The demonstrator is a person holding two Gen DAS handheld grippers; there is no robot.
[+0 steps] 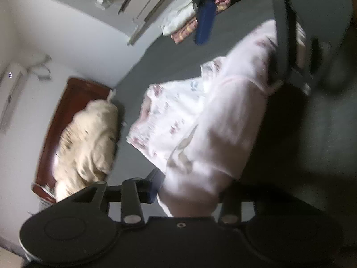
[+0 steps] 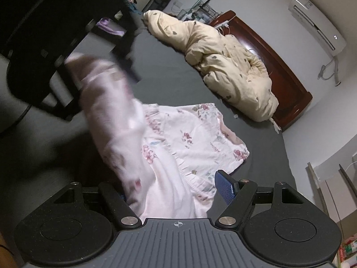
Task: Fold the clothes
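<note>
A pale pink floral garment (image 1: 212,122) lies partly spread on the grey bed sheet (image 1: 156,67). My left gripper (image 1: 189,189) is shut on a bunched end of it, and cloth hides the right finger. In the right wrist view that end of the garment (image 2: 178,138) hangs raised from the blurred left gripper (image 2: 118,64) at upper left. My right gripper (image 2: 174,189) stands open with the garment lying between its fingers; the blue pad (image 2: 225,187) shows bare. From the left wrist view the right gripper (image 1: 243,31) straddles the garment's far end.
A crumpled cream duvet (image 2: 229,67) lies along the dark red headboard (image 2: 279,62). A stack of folded clothes (image 1: 178,24) sits at the sheet's far edge. An air conditioner (image 2: 316,26) hangs on the wall. Dark furniture (image 2: 44,33) stands beside the bed.
</note>
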